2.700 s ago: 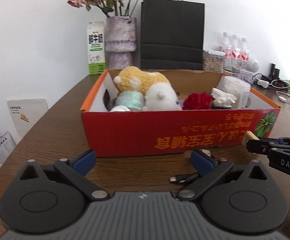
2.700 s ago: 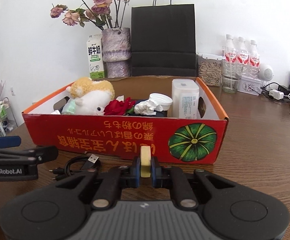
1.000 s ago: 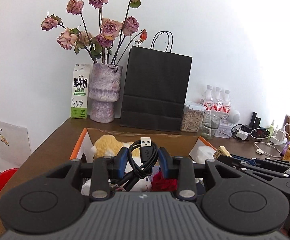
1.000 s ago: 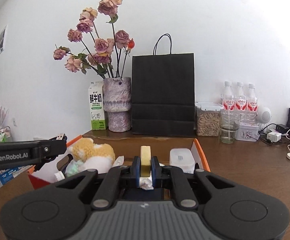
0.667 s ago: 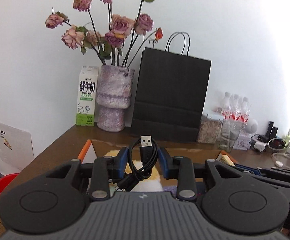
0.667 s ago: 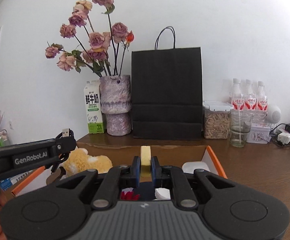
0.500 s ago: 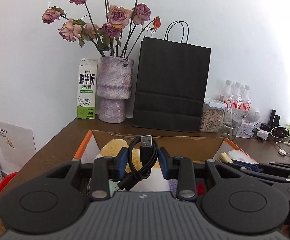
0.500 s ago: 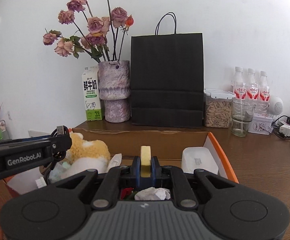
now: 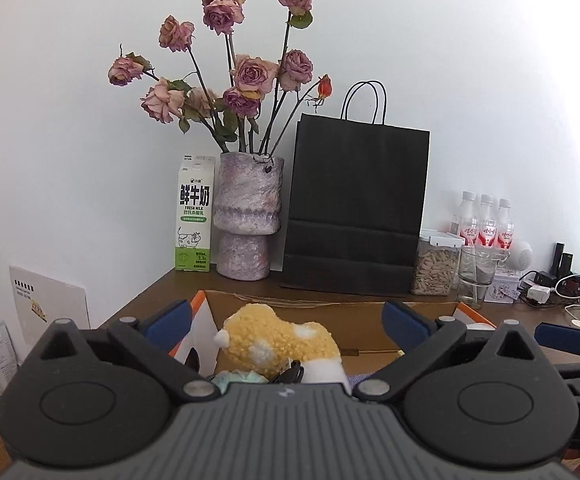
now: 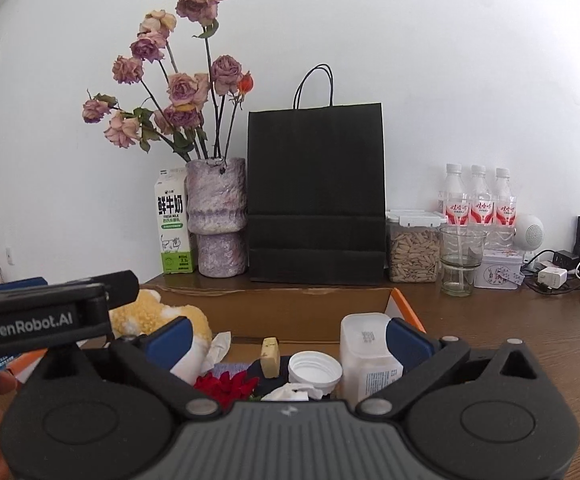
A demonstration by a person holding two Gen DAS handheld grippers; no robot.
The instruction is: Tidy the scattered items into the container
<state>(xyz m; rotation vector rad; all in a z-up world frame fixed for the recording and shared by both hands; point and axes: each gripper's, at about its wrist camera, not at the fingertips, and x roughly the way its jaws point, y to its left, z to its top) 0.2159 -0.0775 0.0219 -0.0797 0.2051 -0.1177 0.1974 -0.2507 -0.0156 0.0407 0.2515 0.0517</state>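
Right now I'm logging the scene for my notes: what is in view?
box: 1, orange-edged cardboard, on table
plush toy: 1, yellow and white, in box
cable: 1, black, in box
eraser: 1, yellowish, in box
red flower: 1, in box
white tub: 1, in box
vase: 1, purple, behind box
milk carton: 1, beside vase
bag: 1, black
bottles: 3
left claw: opening, empty
right claw: opening, empty

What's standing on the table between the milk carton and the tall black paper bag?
A mottled purple vase of dried pink roses stands between the white-and-green milk carton and the black paper bag; both wrist views show it.
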